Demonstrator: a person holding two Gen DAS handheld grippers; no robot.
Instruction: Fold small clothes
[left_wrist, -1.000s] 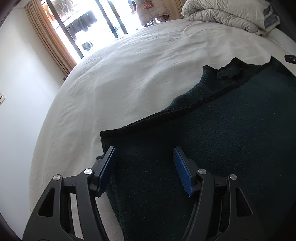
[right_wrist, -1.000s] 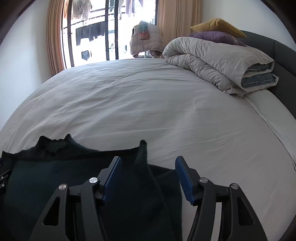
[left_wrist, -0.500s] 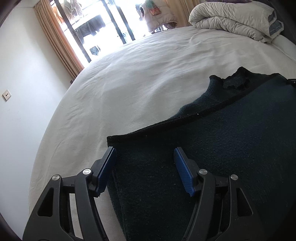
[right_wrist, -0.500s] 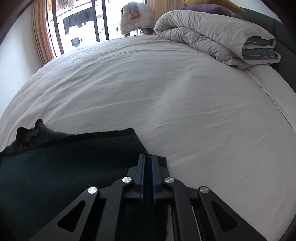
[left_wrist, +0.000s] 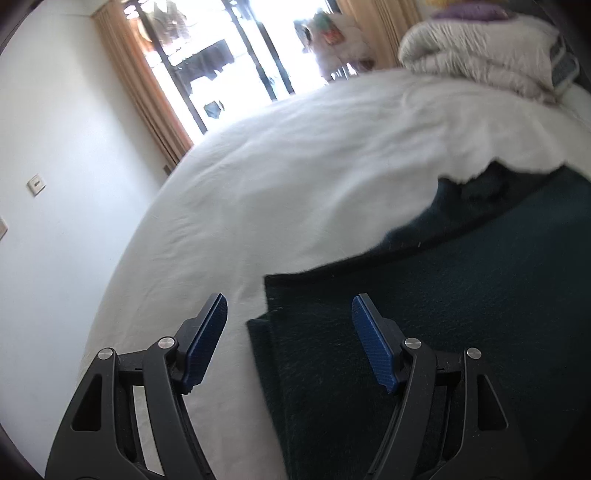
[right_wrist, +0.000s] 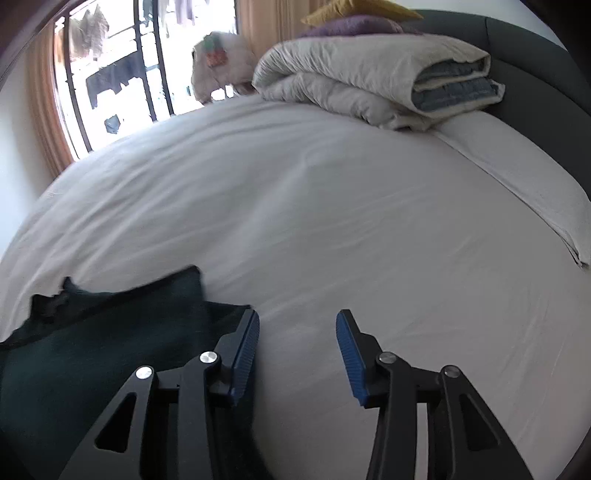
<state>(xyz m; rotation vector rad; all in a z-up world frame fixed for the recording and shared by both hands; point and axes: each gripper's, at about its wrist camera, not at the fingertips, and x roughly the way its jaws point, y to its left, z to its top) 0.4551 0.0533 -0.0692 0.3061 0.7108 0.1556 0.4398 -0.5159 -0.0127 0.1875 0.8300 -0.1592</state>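
1. Sweater (left_wrist: 443, 314): dark green knit, flat on the white bed (left_wrist: 314, 177), near the edge closest to the person. Collar points toward the far side of the bed, where the window (left_wrist: 236, 55) is.
2. Long axis, as judged from both wrist views: the shoulder line runs crosswise between the two hands; the body runs back toward the person.
3. Left gripper (left_wrist: 290, 341): jaws wide and just been opening. The sweater's left side edge, folded under at the shoulder corner, lies between them. Left pad over bare sheet, right pad over knit. Neither pad presses on cloth.
4. Right gripper (right_wrist: 297, 356): jaws partly apart, just been opening. Only sheet between them. Its left finger (right_wrist: 243, 354) sits at the sweater's right edge; contact not clear. Sweater (right_wrist: 110, 343) lies wholly to that gripper's left.
5. Nearer hand: the left one, straddling the edge already. The right one stands just off the cloth on the sheet side.
6. Judgement: both hands look to be between grasps. The next grasp turns on each gripper coming in toward the sweater's own side edge.
7. Duvet (right_wrist: 369, 77) folded at the headboard end, well apart from the sweater.
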